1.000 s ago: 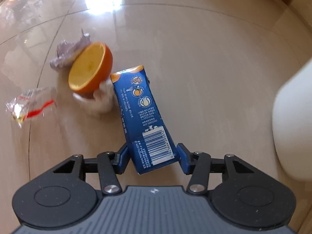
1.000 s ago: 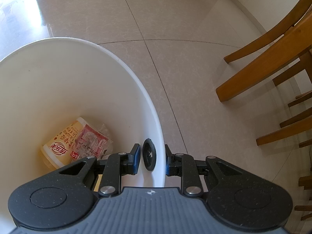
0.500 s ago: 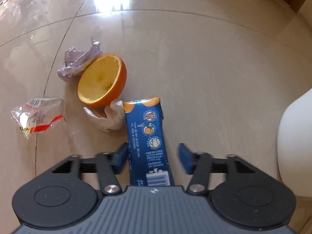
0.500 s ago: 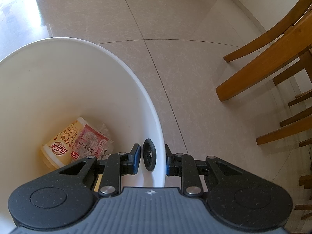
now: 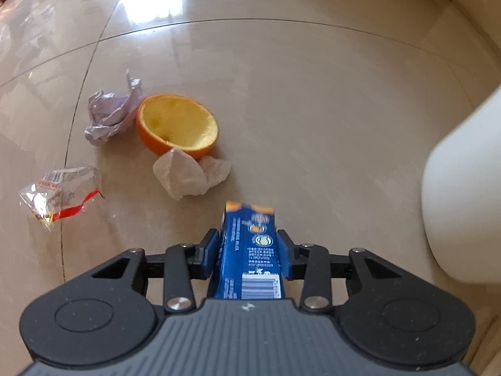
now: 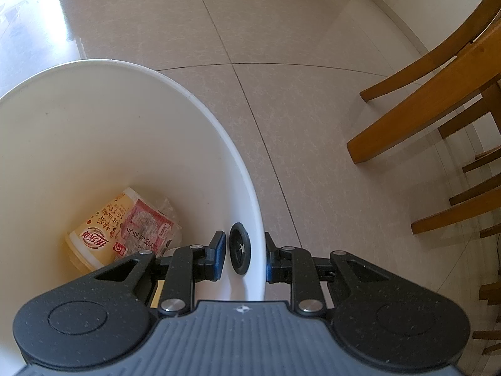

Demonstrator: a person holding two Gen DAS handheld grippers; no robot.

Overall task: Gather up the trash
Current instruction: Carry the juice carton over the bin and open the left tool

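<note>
A blue juice carton (image 5: pixel 250 247) points away from me between the fingers of my left gripper (image 5: pixel 249 252), which is shut on its sides. Ahead of it on the tiled floor lie a white tissue (image 5: pixel 188 177), a hollow orange half (image 5: pixel 177 125) with its cut side up, a crumpled pale purple paper (image 5: pixel 108 116) and a clear wrapper with red print (image 5: pixel 59 195). My right gripper (image 6: pixel 242 258) is shut on the rim of the white bin (image 6: pixel 200 116), one finger inside and one outside, beside a black grommet (image 6: pixel 239 252). A yellow cup (image 6: pixel 100 232) and a red packet (image 6: pixel 147 228) lie inside.
The bin's outer wall (image 5: pixel 463 188) fills the right edge of the left wrist view. Wooden chair legs (image 6: pixel 416 116) stand on the floor to the right of the bin. Glossy beige tiles stretch beyond the litter.
My left gripper opened, slid further along the carton and shut on its middle. The orange half tipped from its side to cut side up. The right gripper has not moved.
</note>
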